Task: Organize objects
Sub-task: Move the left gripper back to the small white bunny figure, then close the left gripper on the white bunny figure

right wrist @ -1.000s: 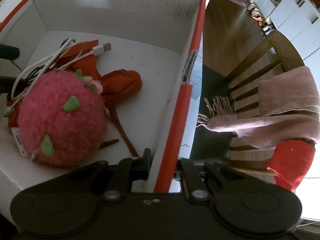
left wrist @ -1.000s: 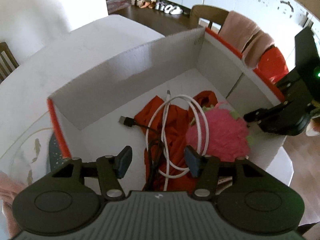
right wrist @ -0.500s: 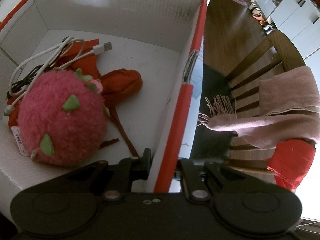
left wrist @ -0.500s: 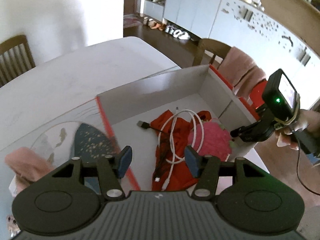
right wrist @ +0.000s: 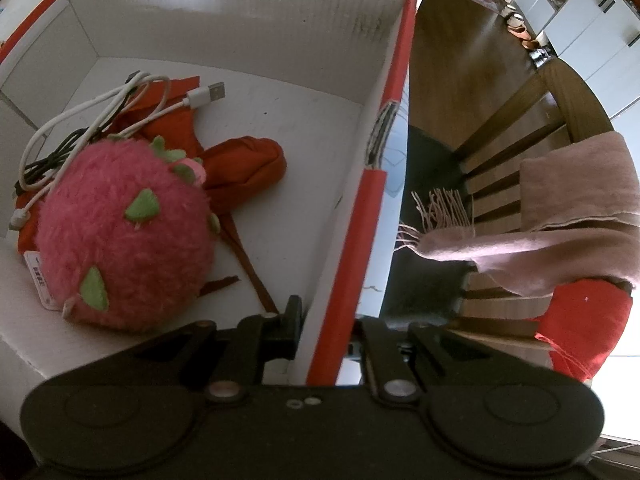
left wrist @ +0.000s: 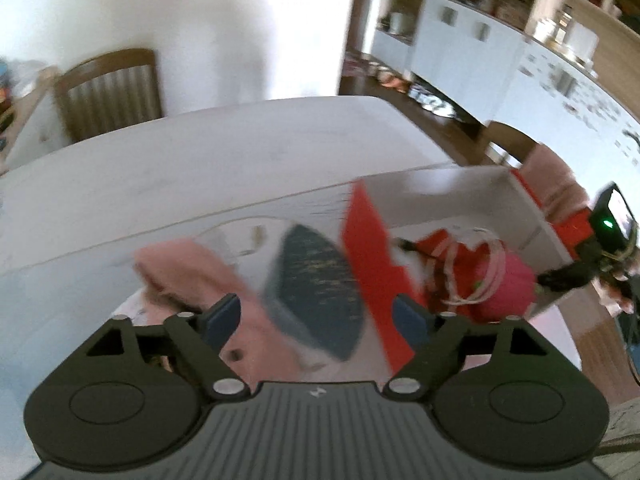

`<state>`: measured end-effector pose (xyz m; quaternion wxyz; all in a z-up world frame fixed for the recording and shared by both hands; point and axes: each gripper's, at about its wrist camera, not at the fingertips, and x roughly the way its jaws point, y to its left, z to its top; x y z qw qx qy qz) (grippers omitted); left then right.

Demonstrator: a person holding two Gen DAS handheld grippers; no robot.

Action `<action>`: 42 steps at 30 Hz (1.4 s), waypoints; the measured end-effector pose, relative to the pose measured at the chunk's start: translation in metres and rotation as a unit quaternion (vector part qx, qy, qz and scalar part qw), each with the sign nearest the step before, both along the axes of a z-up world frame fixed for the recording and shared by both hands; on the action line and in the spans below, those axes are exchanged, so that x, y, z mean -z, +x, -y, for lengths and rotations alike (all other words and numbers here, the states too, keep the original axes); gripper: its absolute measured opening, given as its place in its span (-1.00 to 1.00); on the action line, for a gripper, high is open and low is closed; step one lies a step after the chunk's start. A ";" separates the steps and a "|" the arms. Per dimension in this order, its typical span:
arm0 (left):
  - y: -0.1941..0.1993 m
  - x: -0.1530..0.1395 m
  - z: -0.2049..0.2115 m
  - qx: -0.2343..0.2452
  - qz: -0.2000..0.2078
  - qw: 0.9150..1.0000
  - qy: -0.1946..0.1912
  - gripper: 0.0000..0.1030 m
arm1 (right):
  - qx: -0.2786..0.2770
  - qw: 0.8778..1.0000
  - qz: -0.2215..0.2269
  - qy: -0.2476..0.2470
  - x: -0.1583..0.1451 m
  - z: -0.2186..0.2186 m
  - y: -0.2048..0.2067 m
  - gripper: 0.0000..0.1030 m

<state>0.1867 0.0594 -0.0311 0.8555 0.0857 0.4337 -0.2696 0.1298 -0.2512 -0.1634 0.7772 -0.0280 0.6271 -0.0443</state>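
Fingers of the left gripper [left wrist: 318, 318] stand wide apart with nothing between the blue pads; it hangs above the white table [left wrist: 192, 168], outside the box. Below the gap, blurred, lie a pink cloth [left wrist: 192, 276] on the left and a dark blue speckled item [left wrist: 316, 292] just right of it, against the red outer wall of the cardboard box [left wrist: 368, 256]. Farther right, inside the box, sit the red fabric bag [left wrist: 440, 244], the white cable [left wrist: 480, 268] and the pink plush [left wrist: 510, 292]. The right gripper [left wrist: 568, 276] shows at the box's right rim.

Fingers of the right gripper [right wrist: 326, 326] are closed onto the near right wall of the cardboard box [right wrist: 348, 248], one finger inside, one outside, gripping its red-edged rim. Inside, nearest on the left, the pink plush [right wrist: 124, 236] with green spikes rests on the box floor, lying partly over the red fabric bag [right wrist: 240, 164]. Beyond it the white cable [right wrist: 120, 104] is looped over the bag, its USB plug pointing right; a black cable [right wrist: 60, 152] tangles with it at the left. Right of the box, off the table, a wooden chair [right wrist: 560, 92] carries a pink scarf [right wrist: 560, 216] and a red cloth [right wrist: 580, 324]
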 end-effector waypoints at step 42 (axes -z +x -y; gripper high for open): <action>0.082 0.137 -0.156 -0.127 -0.065 0.980 0.136 0.63 | 0.021 1.000 -0.014 -0.010 -0.003 -0.008 0.005 -0.79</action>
